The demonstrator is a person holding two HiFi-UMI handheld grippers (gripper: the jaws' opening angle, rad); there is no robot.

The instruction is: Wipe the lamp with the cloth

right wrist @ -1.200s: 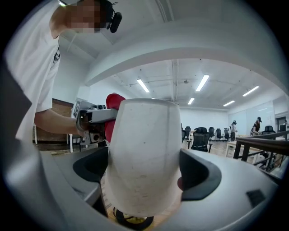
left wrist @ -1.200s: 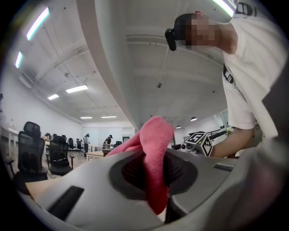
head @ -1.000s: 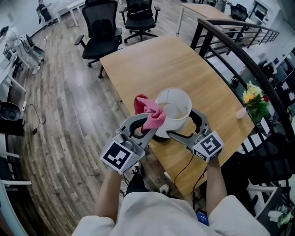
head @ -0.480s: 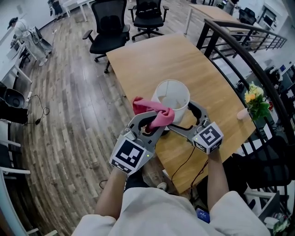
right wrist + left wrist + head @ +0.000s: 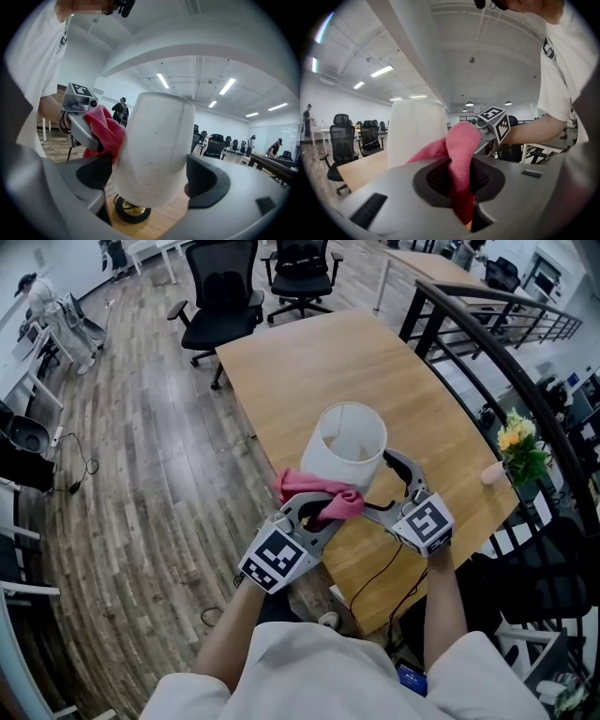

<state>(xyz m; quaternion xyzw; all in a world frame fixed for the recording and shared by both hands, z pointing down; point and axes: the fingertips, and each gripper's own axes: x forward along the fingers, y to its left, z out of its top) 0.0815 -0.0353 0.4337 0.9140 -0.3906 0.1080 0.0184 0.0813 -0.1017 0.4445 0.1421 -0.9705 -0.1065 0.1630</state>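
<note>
Gripping the lamp (image 5: 349,451) in the right tongs (image 5: 384,491), jaws closed on either flank of the white shade (image 5: 154,145), low on its wall. Standing upright on the desk (image 5: 309,371), long axis vertical, open top of the shade facing up, dark round base (image 5: 133,208) flat on the wood. Pinching the pink cloth (image 5: 323,493) tight in the left tongs (image 5: 314,512), a loose fold bulging out past the jaws and pressed against the shade's lower left side, just beside the right tongs.

Placed near the desk's near edge, close to the corner by the person; only a narrow strip of wood on that side. Plenty of bare desk beyond the lamp, out to the far end by the office chairs (image 5: 220,292). To the left, past the desk edge, open wooden floor (image 5: 141,474). To the right, flowers (image 5: 518,442) near the desk's right edge, well apart from the lamp, with a dark railing (image 5: 487,343) just behind. Below the near edge, a black cable (image 5: 380,582) hanging down.
</note>
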